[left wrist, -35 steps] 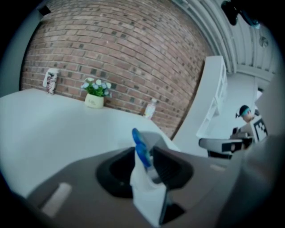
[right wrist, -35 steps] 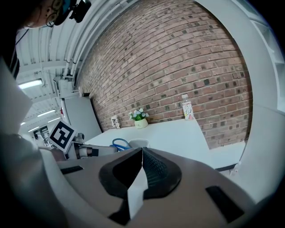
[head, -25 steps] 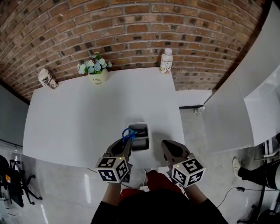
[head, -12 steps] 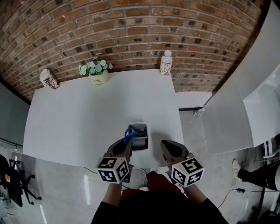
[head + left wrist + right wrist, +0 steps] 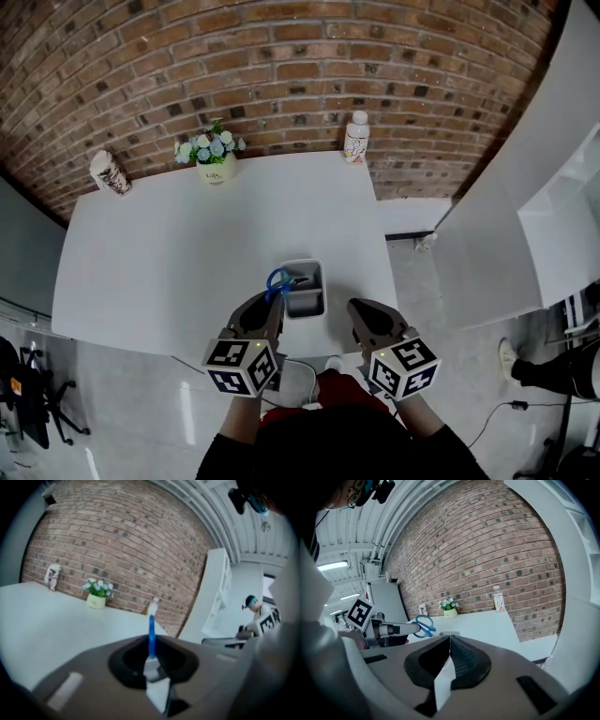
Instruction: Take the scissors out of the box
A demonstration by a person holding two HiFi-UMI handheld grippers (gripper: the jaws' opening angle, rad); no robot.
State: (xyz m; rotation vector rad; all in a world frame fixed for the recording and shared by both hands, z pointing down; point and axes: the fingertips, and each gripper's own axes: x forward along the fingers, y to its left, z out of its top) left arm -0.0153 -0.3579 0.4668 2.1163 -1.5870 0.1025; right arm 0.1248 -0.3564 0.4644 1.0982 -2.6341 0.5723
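Blue-handled scissors (image 5: 277, 280) are clamped in my left gripper (image 5: 275, 298), lifted just above the left side of the small white box (image 5: 320, 279) near the table's front edge. In the left gripper view the blue handle (image 5: 151, 637) stands upright out of the shut pads, and the blades are hidden between them. My right gripper (image 5: 357, 311) hovers to the right of the box, off the table's front edge, its pads (image 5: 457, 656) pressed together on nothing. The right gripper view shows the scissors (image 5: 423, 626) in the left gripper, above the box rim (image 5: 449, 633).
A flower pot (image 5: 215, 159), a white bottle (image 5: 355, 132) and a patterned cup (image 5: 109, 172) stand along the back edge of the white table (image 5: 178, 253), against the brick wall. White cabinets (image 5: 525, 216) stand to the right. A cable (image 5: 298, 375) lies on the floor below me.
My left gripper has risen a little with the scissors, bringing the blue handles up over the box's left rim. The right gripper has stayed put.
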